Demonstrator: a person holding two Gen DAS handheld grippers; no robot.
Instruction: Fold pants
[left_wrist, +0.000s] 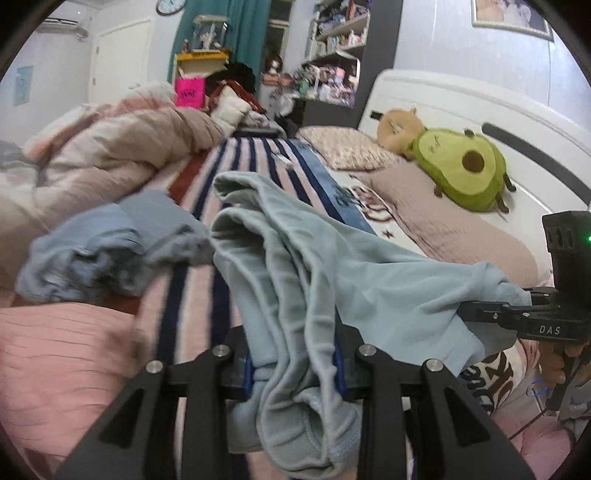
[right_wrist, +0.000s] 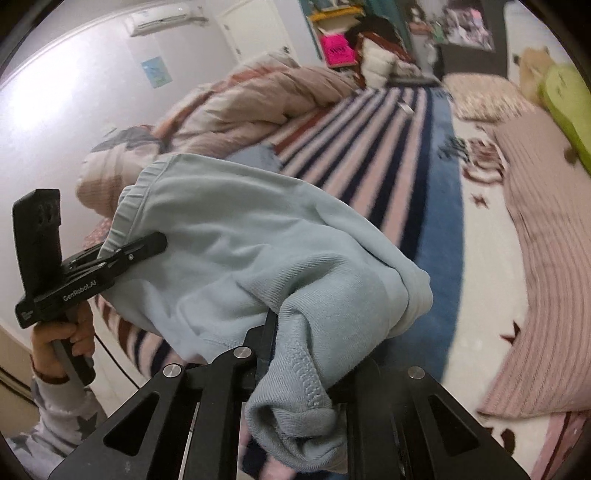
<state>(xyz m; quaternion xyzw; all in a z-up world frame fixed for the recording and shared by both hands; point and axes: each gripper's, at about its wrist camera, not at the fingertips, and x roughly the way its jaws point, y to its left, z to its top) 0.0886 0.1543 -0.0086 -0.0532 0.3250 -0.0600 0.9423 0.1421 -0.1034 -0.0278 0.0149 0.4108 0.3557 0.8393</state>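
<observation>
Soft matt fleece cloth on the pale blue pants (left_wrist: 295, 273), ribbed knit at the cuff. The left gripper (left_wrist: 295, 369) shows matt black plastic with shiny metal bolts, same as the right gripper (right_wrist: 295, 373). Fuzzy striped blanket (left_wrist: 258, 158) below, plush avocado toy (left_wrist: 461, 166).

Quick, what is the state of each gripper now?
Left gripper: closed, holding the pants.
Right gripper: closed, holding the pants too.

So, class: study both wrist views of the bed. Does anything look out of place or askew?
Yes. A second bluish garment lies crumpled on the striped blanket, unfolded, beside the heaped duvet. The light blue pants hang bunched, not flat, between the left gripper and right gripper.
</observation>
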